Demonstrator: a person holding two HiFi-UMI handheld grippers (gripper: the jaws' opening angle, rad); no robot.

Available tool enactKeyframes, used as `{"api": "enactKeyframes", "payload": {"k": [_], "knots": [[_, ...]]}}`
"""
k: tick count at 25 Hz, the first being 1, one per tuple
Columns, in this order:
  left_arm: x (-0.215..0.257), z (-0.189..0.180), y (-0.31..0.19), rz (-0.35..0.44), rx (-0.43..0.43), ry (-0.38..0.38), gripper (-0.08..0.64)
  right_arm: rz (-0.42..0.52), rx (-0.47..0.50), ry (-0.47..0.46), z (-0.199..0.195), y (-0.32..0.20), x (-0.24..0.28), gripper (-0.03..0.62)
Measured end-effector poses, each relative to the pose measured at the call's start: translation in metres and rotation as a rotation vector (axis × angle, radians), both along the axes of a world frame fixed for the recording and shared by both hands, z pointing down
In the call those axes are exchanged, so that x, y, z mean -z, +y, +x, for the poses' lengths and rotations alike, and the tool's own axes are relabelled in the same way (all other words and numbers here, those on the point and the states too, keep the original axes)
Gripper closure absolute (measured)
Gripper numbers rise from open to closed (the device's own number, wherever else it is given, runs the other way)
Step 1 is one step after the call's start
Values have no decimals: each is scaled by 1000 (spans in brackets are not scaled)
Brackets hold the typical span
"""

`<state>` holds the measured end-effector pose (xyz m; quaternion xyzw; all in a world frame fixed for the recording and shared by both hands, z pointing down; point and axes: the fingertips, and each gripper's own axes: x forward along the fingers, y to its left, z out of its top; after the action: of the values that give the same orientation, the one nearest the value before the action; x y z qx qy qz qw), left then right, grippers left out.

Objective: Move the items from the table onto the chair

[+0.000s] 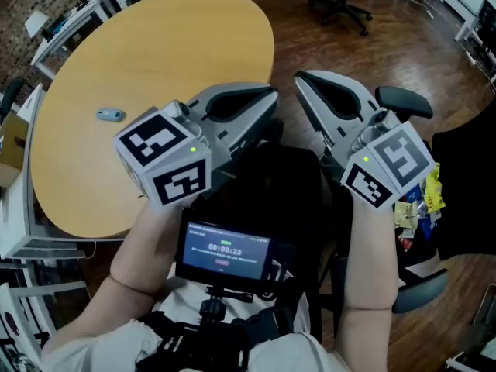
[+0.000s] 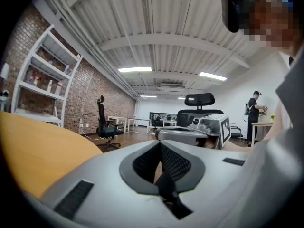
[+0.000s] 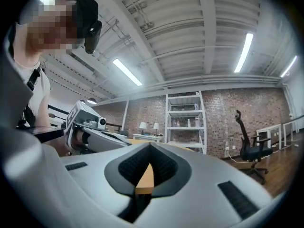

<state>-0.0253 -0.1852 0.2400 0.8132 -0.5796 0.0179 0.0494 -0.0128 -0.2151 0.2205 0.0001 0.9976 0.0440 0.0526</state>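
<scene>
A small blue item (image 1: 109, 115) lies alone on the round yellow table (image 1: 155, 45), left of both grippers. Several bright snack packets (image 1: 419, 198) rest on the black chair (image 1: 404, 101) at the right. My left gripper (image 1: 266, 98) and right gripper (image 1: 303, 80) are raised close together in front of me, above the gap between table and chair. Each has its jaws together with nothing between them. The left gripper view shows its shut jaws (image 2: 160, 144) pointing level across the room, with the right gripper beside them. The right gripper view shows its shut jaws (image 3: 150, 146) over the table's edge.
A recording screen (image 1: 224, 255) sits on my chest below the grippers. A black office chair (image 1: 346, 3) stands on the wooden floor beyond the table. White desks (image 1: 74, 10) line the far left. White shelves (image 3: 184, 122) stand by a brick wall, and a person (image 2: 254, 113) stands far off.
</scene>
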Motion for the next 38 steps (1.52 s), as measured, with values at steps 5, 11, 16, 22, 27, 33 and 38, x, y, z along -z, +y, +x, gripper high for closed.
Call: {"api": "enactKeyframes", "payload": {"k": [5, 11, 16, 22, 27, 33, 38], "knots": [[4, -60, 39, 3, 118, -4, 552, 17, 123, 31, -60, 42, 2, 586], [7, -105, 86, 24, 231, -2, 552, 26, 242, 44, -111, 90, 6, 586], [8, -144, 123, 42, 331, 3, 552, 45, 320, 69, -151, 123, 7, 586], [-3, -178, 165, 27, 414, 10, 552, 36, 400, 114, -190, 161, -4, 586], [-7, -208, 207, 33, 500, 20, 552, 48, 462, 148, -222, 197, -7, 586], [-10, -239, 251, 37, 592, 15, 552, 58, 524, 185, -251, 236, -14, 586], [-10, -260, 286, 45, 665, 9, 552, 66, 578, 196, -273, 266, -16, 586]]}}
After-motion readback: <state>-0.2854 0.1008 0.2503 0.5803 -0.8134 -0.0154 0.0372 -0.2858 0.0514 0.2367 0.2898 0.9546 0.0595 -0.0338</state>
